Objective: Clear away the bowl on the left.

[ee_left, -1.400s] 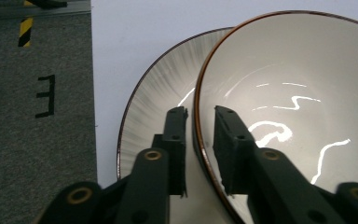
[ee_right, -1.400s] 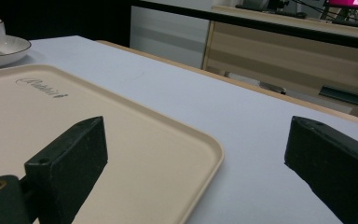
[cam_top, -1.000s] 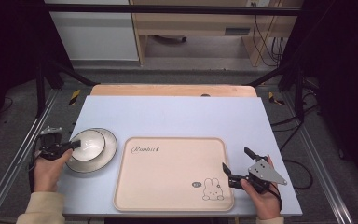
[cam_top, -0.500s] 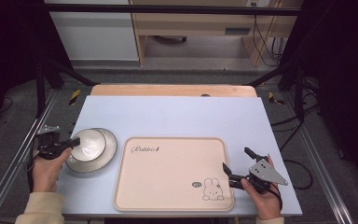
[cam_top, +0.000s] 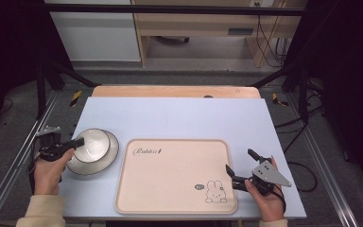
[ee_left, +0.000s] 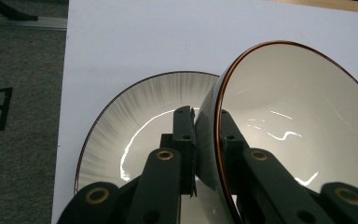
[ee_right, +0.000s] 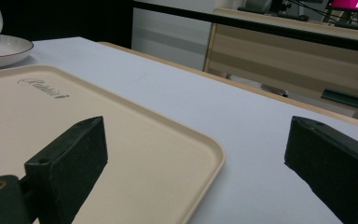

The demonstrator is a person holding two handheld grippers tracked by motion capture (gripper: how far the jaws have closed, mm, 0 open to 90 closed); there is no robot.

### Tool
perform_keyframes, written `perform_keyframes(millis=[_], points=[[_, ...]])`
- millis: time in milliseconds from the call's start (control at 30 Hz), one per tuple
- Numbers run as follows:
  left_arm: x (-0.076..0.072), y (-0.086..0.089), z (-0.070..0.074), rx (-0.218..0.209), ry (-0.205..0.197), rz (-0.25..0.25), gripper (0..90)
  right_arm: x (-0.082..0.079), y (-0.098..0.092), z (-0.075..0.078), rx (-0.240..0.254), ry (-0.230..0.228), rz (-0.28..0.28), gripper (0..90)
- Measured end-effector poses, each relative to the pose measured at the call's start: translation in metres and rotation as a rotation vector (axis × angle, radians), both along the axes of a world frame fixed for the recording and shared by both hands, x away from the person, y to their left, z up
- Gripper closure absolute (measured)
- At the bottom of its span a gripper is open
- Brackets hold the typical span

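A white bowl (cam_top: pixel 93 142) with a dark outside and a brown rim hangs tilted just above a white plate (cam_top: pixel 105 162) with a dark rim, at the table's left edge. My left gripper (cam_top: pixel 77 142) is shut on the bowl's near rim. In the left gripper view its jaws pinch the bowl (ee_left: pixel 298 116) wall, one inside and one outside, over the plate (ee_left: pixel 140 116). My right gripper (cam_top: pixel 239 161) stands open at the right edge of a beige rabbit-print tray (cam_top: pixel 175 175), with nothing between its jaws. The right gripper view looks across the tray (ee_right: pixel 98 135) to the plate (ee_right: pixel 2 50).
The light blue table top (cam_top: pixel 179 118) lies open behind the tray. A wooden board (cam_top: pixel 170 91) runs along the far edge. Black frame poles (cam_top: pixel 47 80) stand at both sides, and cables (cam_top: pixel 269 33) lie on the floor beyond.
The left gripper has raised and tilted the bowl slightly off the plate. The right gripper has stayed put.
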State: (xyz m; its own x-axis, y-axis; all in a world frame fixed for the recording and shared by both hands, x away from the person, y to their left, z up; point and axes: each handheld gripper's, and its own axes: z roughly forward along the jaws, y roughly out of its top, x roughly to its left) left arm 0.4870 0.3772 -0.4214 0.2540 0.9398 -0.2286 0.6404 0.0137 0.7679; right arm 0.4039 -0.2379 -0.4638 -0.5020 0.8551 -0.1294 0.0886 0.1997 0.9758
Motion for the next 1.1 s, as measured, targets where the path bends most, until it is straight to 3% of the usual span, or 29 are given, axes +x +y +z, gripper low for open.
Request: perform_keyframes(millis=[100, 500, 767, 1000, 1067, 1100], points=[[-0.003, 0.002, 0.002, -0.007, -0.014, 0.010, 81.8, 0.000, 0.003, 0.000, -0.011, 0.002, 0.011, 5.9], [-0.002, 0.004, 0.001, -0.007, -0.006, 0.009, 81.8, 0.002, 0.000, -0.001, -0.015, 0.004, 0.007, 5.9], [-0.003, -0.012, 0.007, -0.053, -0.030, -0.032, 81.8, 0.001, 0.002, -0.001, -0.018, 0.001, 0.013, 5.9], [-0.003, -0.028, 0.011, -0.036, -0.039, -0.072, 81.8, 0.001, 0.001, -0.001, -0.019, 0.002, 0.013, 5.9], [-0.003, -0.031, 0.012, -0.073, -0.039, -0.093, 81.8, 0.001, 0.001, -0.001, -0.018, 0.002, 0.013, 5.9], [-0.004, -0.036, 0.014, -0.124, -0.044, -0.116, 81.8, 0.001, 0.001, -0.001, -0.018, 0.002, 0.013, 5.9]])
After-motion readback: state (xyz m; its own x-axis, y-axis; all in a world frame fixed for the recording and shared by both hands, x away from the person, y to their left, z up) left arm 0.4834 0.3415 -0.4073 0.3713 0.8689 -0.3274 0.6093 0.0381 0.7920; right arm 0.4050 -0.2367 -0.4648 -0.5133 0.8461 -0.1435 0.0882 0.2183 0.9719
